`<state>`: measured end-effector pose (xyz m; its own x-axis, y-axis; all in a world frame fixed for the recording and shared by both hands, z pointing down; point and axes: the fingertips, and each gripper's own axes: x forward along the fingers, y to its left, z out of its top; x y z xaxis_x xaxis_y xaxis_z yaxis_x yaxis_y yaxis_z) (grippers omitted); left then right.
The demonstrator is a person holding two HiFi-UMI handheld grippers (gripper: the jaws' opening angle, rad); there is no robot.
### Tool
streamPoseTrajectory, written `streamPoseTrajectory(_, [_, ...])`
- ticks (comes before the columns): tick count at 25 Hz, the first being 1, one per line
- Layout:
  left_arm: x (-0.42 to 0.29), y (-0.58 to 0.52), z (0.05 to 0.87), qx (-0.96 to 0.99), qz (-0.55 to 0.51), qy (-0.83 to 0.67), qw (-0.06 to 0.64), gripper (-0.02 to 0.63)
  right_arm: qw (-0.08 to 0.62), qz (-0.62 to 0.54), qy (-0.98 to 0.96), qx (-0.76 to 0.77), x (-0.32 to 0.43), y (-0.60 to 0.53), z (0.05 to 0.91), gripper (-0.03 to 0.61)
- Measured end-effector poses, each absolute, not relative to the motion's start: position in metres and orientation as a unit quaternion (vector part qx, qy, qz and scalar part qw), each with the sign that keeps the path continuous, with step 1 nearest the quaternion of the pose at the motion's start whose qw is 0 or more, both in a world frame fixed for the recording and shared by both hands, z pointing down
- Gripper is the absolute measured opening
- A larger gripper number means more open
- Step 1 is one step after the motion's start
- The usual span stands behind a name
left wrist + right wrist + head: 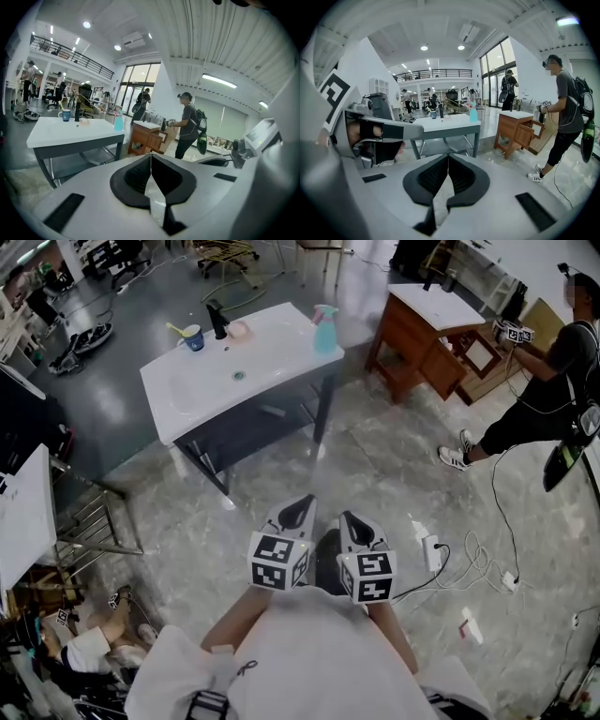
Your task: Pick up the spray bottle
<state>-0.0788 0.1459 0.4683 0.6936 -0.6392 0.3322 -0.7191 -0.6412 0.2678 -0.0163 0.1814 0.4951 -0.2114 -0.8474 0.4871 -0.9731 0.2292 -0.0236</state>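
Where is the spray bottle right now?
In the head view, the pale blue plastic spray bottle with a pink trigger stands upright at the right-hand corner of the white washbasin table, across the basin from the blue cup.

No words, labels, brands or numbers can be read on anything in these views.

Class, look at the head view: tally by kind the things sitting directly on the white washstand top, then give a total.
Spray bottle: 1
Cup: 1
Faucet: 1
Small pink item: 1
Total: 4
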Motion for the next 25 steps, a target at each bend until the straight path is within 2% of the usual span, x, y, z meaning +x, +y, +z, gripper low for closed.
streamPoseTrajectory(11, [-0.070, 0.120, 0.470, 0.896, 0.102, -0.388, 0.190, 0.026, 0.176, 0.151, -0.768, 0.597, 0.001, 0.143, 0.490, 0.028])
streamPoseTrajectory(25, [-0.025, 0.044, 0.473, 0.889, 0.110, -0.401, 0.194, 0.026, 0.170, 0.156, -0.771, 0.594, 0.050, 0.060, 0.490, 0.028])
